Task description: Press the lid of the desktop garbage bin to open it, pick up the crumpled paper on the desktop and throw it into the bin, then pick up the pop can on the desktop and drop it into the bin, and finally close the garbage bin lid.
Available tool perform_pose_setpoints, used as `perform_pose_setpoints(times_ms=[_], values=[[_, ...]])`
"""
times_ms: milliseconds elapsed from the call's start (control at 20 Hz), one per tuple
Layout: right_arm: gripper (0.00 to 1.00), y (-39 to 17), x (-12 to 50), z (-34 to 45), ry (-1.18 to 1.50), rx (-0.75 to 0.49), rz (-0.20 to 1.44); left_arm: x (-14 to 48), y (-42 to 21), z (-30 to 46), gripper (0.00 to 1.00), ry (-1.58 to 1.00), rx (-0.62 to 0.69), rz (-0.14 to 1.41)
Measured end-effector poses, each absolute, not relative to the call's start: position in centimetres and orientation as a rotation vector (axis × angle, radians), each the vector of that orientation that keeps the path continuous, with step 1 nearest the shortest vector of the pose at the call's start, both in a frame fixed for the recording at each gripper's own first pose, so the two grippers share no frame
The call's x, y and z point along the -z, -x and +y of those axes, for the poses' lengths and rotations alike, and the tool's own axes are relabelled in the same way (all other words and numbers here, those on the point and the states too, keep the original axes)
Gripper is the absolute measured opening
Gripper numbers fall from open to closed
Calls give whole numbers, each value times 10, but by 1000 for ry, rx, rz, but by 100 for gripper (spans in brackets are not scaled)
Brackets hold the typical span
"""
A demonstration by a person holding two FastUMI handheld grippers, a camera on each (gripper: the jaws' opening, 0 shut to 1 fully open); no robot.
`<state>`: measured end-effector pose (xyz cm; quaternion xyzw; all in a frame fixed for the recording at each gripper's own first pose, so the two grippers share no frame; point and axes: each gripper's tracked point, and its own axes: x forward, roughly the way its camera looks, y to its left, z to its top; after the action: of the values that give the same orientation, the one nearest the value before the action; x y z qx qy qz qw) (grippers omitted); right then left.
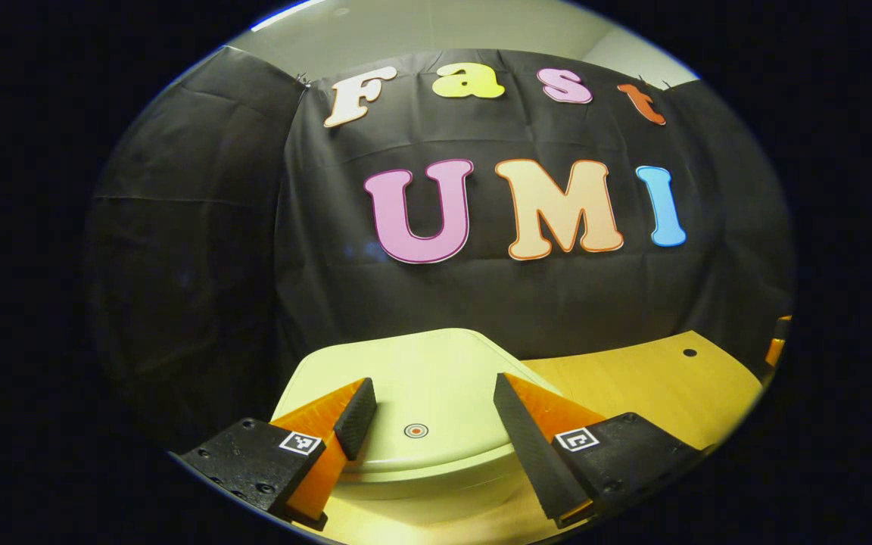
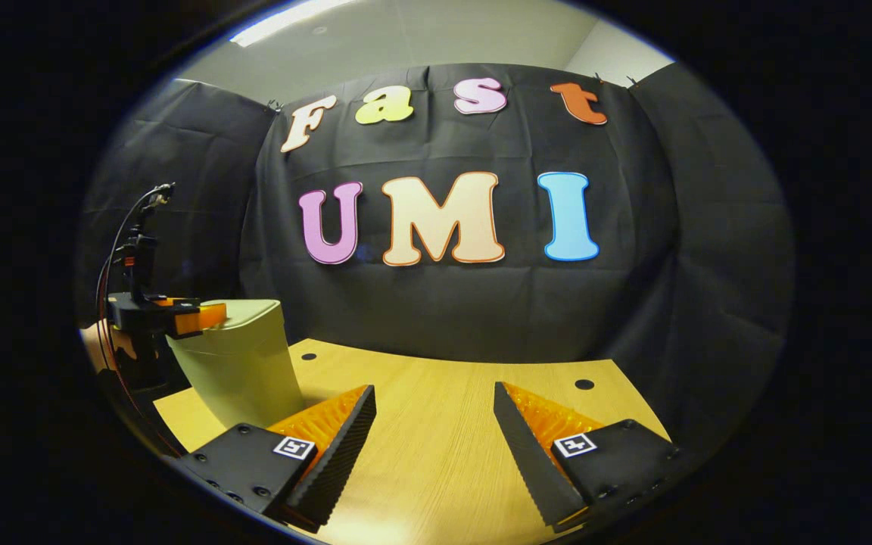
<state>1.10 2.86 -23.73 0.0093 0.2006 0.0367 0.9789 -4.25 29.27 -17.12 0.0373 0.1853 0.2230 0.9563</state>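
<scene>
In the left gripper view, the left hand-held gripper hovers just over the closed lid of the pale green garbage bin, its fingers spread wide and holding nothing. The bin stands on the wooden desk. The right hand-held gripper is equally wide open and empty above bare desk, with the bin at its left

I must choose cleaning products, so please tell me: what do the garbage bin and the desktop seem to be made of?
Garbage bin: probably moulded plastic, pale green with a soft satin sheen; its lid is smooth, seamless, with rounded edges. Desktop: looks like light wood or wood-pattern laminate, since fine straight grain lines run across it; the even matte surface leaves it open which.
</scene>
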Motion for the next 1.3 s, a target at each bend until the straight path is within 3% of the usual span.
perform_pose_setpoints(times_ms=[200,350,650,800,1100,1300], values=[[98,-12,222,17,-27,-46,373,155,31,279,94,-12,-414,286],[98,-7,218,12,-25,-35,366,179,41,275,97,-36,-417,374],[98,2,235,19,-26,-54,412,182,46,274,96,-86,-441,407],[98,5,233,33,-45,-88,411,183,48,275,97,15,-455,386],[98,-10,199,30,-72,-86,330,170,45,272,95,-27,-416,375],[98,-11,162,14,-82,-32,241,109,34,227,93,-94,-330,176]])
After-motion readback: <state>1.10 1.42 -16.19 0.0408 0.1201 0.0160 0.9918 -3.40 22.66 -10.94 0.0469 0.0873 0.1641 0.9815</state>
